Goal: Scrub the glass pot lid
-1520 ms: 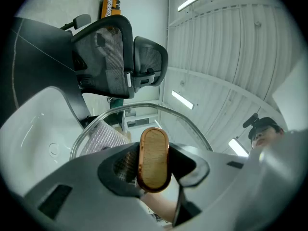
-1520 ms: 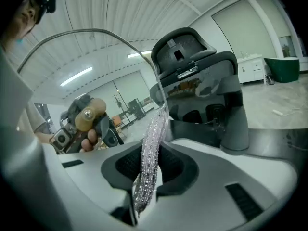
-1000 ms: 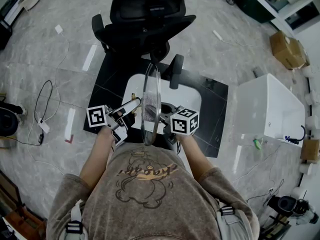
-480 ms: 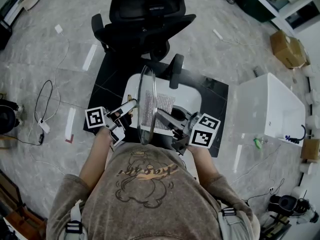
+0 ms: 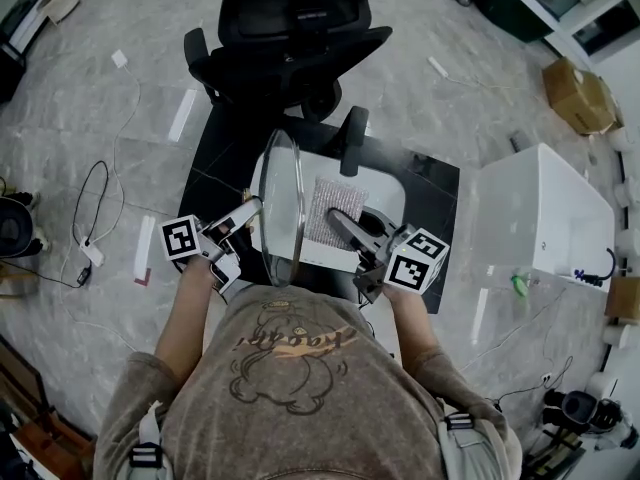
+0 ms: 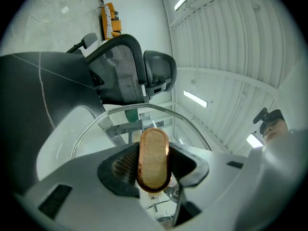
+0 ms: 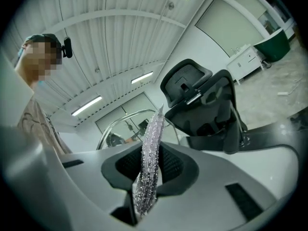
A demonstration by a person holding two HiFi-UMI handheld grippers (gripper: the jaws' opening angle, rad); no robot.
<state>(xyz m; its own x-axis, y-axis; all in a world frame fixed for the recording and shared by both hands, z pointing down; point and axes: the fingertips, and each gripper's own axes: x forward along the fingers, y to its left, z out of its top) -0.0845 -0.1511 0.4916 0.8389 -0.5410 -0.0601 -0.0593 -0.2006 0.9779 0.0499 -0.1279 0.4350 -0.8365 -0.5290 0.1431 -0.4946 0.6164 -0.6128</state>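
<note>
We hold the glass pot lid (image 5: 284, 204) upright and edge-on above the small white table (image 5: 385, 194), between our two grippers. The left gripper (image 5: 252, 211) reaches in from the lid's left side. In the left gripper view its jaws are pressed against the lid's wooden knob (image 6: 154, 159), an oval with a copper-coloured rim that fills the gap between them. The right gripper (image 5: 338, 226) comes in from the right, and its jaws pinch a silvery mesh scrub cloth (image 5: 336, 206) that hangs flat just beside the lid's right face. From the head view we cannot tell whether cloth and glass touch. In the right gripper view the cloth (image 7: 149, 165) shows only edge-on as a thin glittering strip, and the lid (image 7: 126, 115) is no more than a curved arc of rim above the gripper's body. In the left gripper view the lid's rim (image 6: 144, 109) arches over the knob, and its lower part is cut off behind the gripper's body. A black office chair (image 5: 290, 38) stands beyond the table.
</note>
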